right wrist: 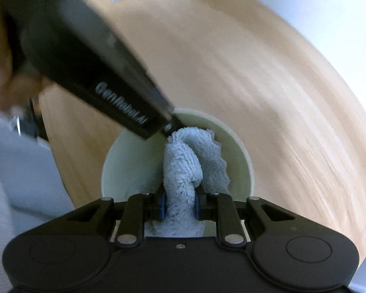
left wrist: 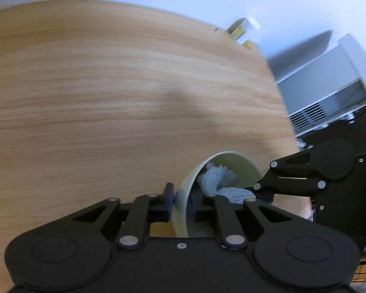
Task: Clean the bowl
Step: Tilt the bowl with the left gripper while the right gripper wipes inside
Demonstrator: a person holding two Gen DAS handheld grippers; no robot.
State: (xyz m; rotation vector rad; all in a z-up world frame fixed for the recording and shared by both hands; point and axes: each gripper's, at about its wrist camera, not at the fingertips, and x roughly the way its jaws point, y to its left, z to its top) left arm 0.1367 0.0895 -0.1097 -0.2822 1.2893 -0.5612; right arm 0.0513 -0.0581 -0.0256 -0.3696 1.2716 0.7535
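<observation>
Pale green bowl [left wrist: 228,168] tipped on its side over the wooden table [left wrist: 109,92], mouth facing the right gripper. Left gripper [left wrist: 181,204] clamped on the bowl's rim wall: one blue-padded finger outside, the other inside, wall pinched between them. In the right wrist view the bowl [right wrist: 134,161] opens toward the camera, and the left gripper's black body with white lettering comes in from upper left, meeting the rim at its far edge.

Right gripper [right wrist: 179,206] closed tight on a bunched light-blue terry cloth [right wrist: 185,171]; the blue pads press the cloth from both sides. Cloth twists up from the fingers and pushes into the bowl's interior, touching the inner wall. Left wrist view shows the same cloth [left wrist: 219,178] inside the bowl with the right gripper [left wrist: 258,193] reaching in from the right.

Both views motion-blurred, wood grain streaked. At the table's [right wrist: 256,85] far edge by the white wall, a yellow-and-white container [left wrist: 244,30], too blurred to identify. Grey-white vented appliance [left wrist: 329,92] off the table's right side.
</observation>
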